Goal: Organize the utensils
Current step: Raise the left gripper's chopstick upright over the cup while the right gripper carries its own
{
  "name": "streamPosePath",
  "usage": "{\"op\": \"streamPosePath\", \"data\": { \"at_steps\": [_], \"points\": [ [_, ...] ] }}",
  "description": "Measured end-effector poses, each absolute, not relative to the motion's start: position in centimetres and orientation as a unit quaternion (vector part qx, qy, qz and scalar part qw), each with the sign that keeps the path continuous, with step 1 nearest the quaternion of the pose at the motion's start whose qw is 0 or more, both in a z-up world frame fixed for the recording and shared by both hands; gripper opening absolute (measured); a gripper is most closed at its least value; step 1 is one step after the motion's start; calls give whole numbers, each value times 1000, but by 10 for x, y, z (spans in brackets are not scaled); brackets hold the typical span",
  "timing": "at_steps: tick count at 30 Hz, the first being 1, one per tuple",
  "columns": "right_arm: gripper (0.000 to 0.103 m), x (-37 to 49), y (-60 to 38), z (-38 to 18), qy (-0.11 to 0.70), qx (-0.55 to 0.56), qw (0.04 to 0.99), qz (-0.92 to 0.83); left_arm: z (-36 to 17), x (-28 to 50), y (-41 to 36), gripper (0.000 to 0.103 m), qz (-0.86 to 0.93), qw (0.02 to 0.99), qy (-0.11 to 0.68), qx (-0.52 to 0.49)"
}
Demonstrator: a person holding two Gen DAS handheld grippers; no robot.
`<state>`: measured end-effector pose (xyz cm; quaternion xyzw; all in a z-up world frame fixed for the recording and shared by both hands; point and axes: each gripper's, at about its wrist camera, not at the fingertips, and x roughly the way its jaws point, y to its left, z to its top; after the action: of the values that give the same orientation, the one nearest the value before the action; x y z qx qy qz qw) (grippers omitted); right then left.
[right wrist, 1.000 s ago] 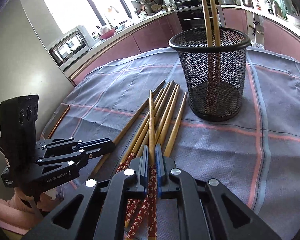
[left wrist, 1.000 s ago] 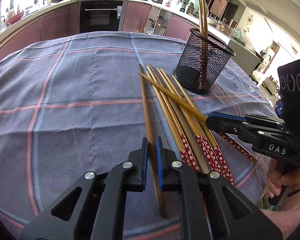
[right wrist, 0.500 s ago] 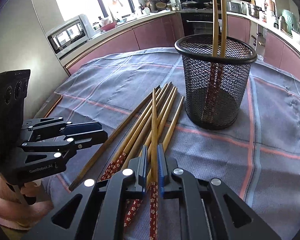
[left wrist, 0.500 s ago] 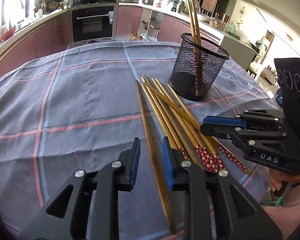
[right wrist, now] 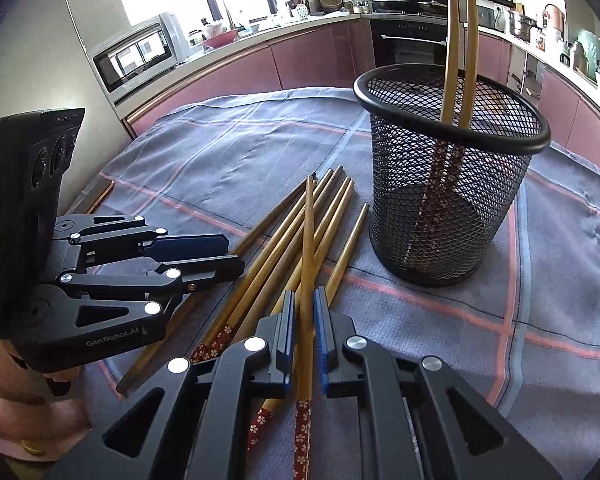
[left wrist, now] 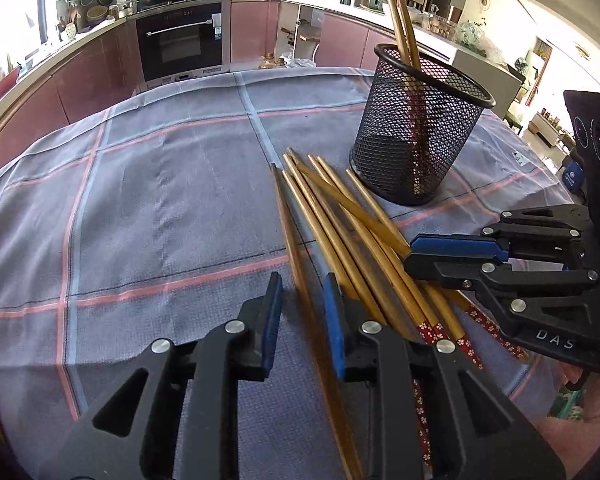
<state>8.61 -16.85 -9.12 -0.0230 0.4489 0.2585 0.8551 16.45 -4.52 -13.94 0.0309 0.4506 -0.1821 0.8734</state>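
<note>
A black mesh cup (left wrist: 416,140) (right wrist: 448,200) stands upright on the checked cloth with two chopsticks (right wrist: 454,40) leaning in it. Several wooden chopsticks (left wrist: 340,220) lie in a loose bundle in front of the cup, some with red flowered ends. My left gripper (left wrist: 303,280) (right wrist: 234,254) is open, and a plain chopstick (left wrist: 290,232) lies on the cloth between its pads without touching them. My right gripper (right wrist: 304,294) (left wrist: 410,254) is shut on a flowered chopstick (right wrist: 308,240), whose tip points toward the cup above the bundle.
The grey-blue cloth (left wrist: 140,200) with pink stripes covers the whole table; its near edge drops off just behind both grippers. Kitchen cabinets and an oven (left wrist: 180,48) run along the far side. A microwave (right wrist: 136,56) sits at the left. A hand (right wrist: 28,420) holds the left gripper.
My left gripper's jaws have parted and let go of the plain chopstick, which now lies loose between them. The right gripper stays shut on its chopstick, which now angles above the bundle.
</note>
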Motion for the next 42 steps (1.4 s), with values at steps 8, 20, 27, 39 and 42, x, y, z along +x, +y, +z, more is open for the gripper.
{"op": "streamPosePath", "data": {
  "at_steps": [8,20,27,39,42],
  "points": [
    [6,78,-180,-81,429,-3,864,264,-137,161,-44,9,-178,875,450,11],
    [6,55,-205,-42,367,25,887,279,-97,134,-28,8,-211,887,410,-21],
    [6,48,-219,-19,331,39,902,273,-63,119,-14,8,-243,891,380,-47],
    [6,46,-238,14,280,48,920,268,-11,101,3,8,-266,907,319,-68],
    [6,48,-237,23,269,46,924,269,0,105,4,8,-268,910,306,-75]
  ]
}}
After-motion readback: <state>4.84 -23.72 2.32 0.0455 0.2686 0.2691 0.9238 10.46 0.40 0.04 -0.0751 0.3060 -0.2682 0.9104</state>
